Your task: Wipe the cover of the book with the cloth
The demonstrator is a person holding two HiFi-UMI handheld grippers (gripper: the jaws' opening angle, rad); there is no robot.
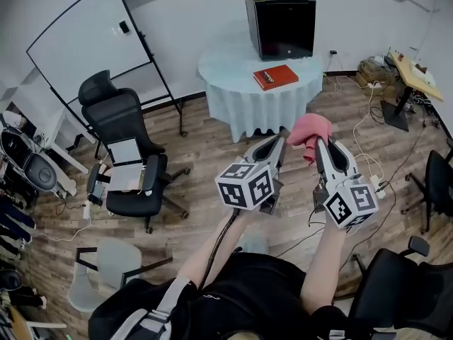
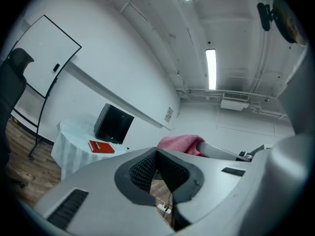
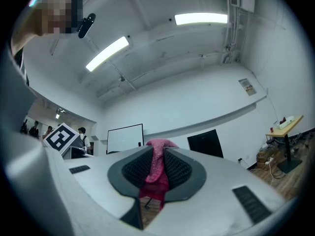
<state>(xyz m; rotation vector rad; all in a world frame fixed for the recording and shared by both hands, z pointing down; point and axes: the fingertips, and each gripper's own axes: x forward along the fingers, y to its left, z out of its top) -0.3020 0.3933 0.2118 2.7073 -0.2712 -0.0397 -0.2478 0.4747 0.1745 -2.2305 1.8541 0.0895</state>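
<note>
One fuzzy pink cloth [image 1: 309, 129] (bunched) sits in right gripper [image 3: 157, 154] fingers; left gripper [image 2: 156, 152] clenched.

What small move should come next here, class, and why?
Probably carry the right gripper forward toward the red book. Its jaws are shut on the pink cloth, while the book lies on the round table, well ahead of it and not yet touched.

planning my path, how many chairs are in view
4: black office chair left of the round table, grey chair lower left, black chair at right edge, black swivel chair lower right. Others may be hidden.
</note>
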